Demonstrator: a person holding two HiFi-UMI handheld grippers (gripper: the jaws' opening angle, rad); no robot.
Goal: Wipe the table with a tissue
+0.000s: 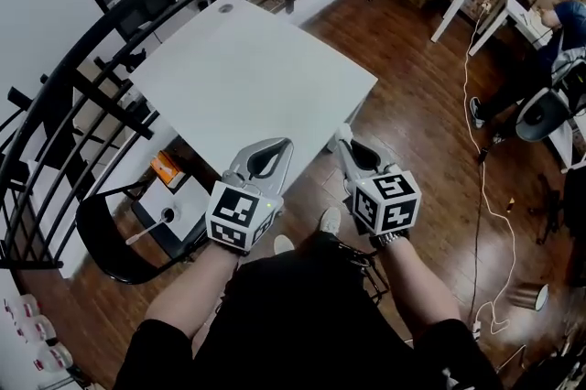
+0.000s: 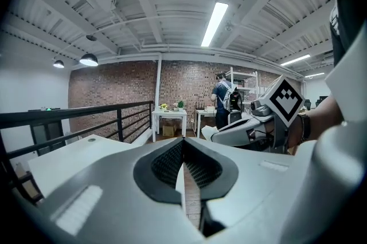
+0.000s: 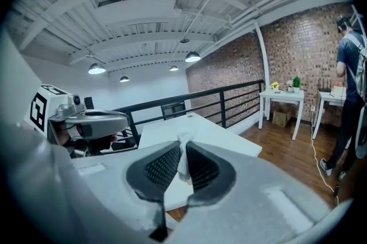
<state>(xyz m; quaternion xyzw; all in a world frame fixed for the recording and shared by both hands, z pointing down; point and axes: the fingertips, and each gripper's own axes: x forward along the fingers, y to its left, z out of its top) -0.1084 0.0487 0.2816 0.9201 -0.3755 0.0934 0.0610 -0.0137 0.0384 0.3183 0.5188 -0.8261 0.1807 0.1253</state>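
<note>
Evidently the wiping itself is not yet begun: the step in hand is judged to be the carrying of the tissue to the table. The large white square table [image 1: 247, 77] is seen from above with its top bare, set beside a curved black metal railing [image 1: 55, 95] and over a brown wooden floor [image 1: 430, 104]. Both grippers are held close to the person's body, at the table's near edge and above the height of its top, and neither is touching it.

The left gripper [image 2: 184, 145] is shown with its jaws pressed together, and nothing can be made out between them. The right gripper [image 3: 183, 148] is shown with its jaws pinching a small crumpled white tissue [image 3: 183, 162], which stands up between the dark ribbed pads and pokes out a little past the tips.

For the next move, it is judged that the right gripper must be brought forward and tipped down until the tissue is pressed onto the table top. The pinch should be kept firm, so that the tissue is dragged across the surface and not left behind. No part for the left gripper is suggested by the scene.
</note>
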